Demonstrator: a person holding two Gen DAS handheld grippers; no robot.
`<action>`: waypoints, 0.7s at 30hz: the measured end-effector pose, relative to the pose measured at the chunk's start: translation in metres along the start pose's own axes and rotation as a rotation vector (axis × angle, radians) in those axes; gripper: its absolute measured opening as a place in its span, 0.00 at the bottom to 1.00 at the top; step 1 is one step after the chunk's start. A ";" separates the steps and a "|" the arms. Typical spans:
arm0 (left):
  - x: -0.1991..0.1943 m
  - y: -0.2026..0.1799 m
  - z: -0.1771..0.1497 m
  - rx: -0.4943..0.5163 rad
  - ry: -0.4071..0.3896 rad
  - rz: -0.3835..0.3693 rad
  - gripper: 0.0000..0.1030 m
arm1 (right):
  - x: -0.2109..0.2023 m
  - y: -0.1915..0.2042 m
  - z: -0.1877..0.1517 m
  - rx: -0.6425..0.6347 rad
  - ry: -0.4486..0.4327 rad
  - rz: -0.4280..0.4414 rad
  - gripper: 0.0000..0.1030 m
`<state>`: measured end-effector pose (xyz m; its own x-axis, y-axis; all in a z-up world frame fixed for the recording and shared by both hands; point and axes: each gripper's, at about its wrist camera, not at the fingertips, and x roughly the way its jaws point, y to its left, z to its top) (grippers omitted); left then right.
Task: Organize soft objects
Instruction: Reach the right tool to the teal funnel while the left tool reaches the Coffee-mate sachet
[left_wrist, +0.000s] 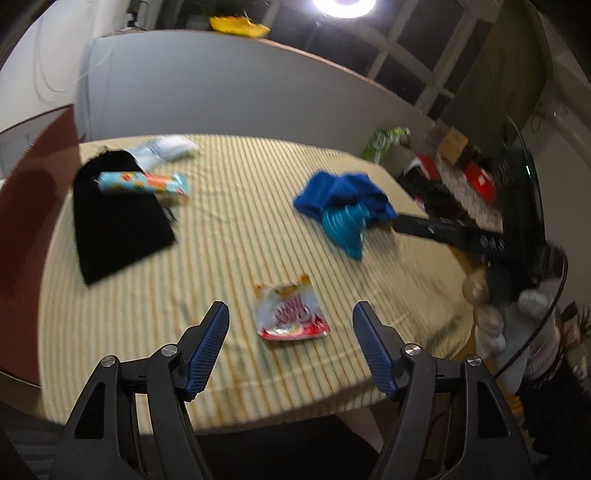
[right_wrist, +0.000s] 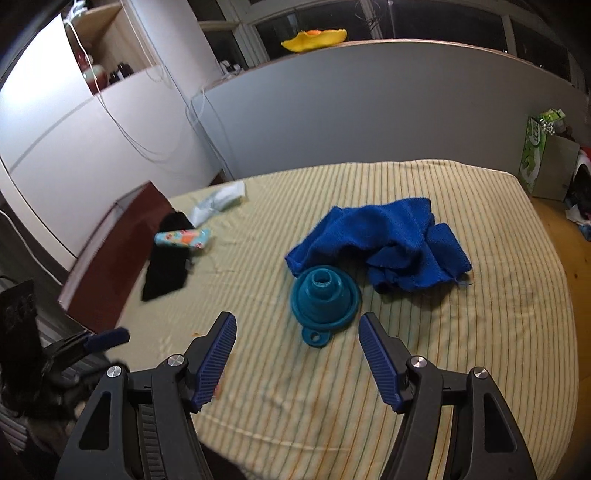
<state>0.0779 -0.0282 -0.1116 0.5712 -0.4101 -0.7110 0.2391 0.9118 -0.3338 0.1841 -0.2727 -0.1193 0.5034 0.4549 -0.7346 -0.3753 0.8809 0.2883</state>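
Note:
A crumpled blue towel (right_wrist: 388, 243) lies on the striped tablecloth (right_wrist: 480, 350), with a teal silicone funnel (right_wrist: 324, 300) just in front of it. My right gripper (right_wrist: 297, 328) is open and empty, just short of the funnel. My left gripper (left_wrist: 290, 317) is open and empty above a red-and-white snack packet (left_wrist: 291, 314). The towel (left_wrist: 343, 194) and funnel (left_wrist: 345, 225) also show in the left wrist view. A black cloth (left_wrist: 114, 218) lies at the left with a light-blue patterned pack (left_wrist: 144, 183) on it, and a white pouch (left_wrist: 166, 149) behind.
The right gripper's black body (left_wrist: 461, 230) reaches in from the right in the left wrist view. A brown board (right_wrist: 122, 240) borders the table's left side. A grey partition (right_wrist: 369, 103) stands behind. Boxes and clutter (right_wrist: 546, 166) sit beyond the right edge.

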 end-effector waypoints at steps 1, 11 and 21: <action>0.004 -0.003 -0.002 0.006 0.006 0.003 0.67 | 0.003 0.000 0.000 -0.003 0.004 -0.002 0.63; 0.039 -0.017 -0.006 0.032 0.042 0.077 0.68 | 0.028 -0.005 0.002 -0.037 0.037 -0.063 0.63; 0.060 -0.022 -0.003 0.066 0.054 0.162 0.68 | 0.066 -0.005 0.012 -0.060 0.096 -0.119 0.63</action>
<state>0.1048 -0.0725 -0.1490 0.5643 -0.2563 -0.7848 0.1992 0.9648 -0.1718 0.2279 -0.2456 -0.1616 0.4713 0.3302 -0.8178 -0.3648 0.9172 0.1601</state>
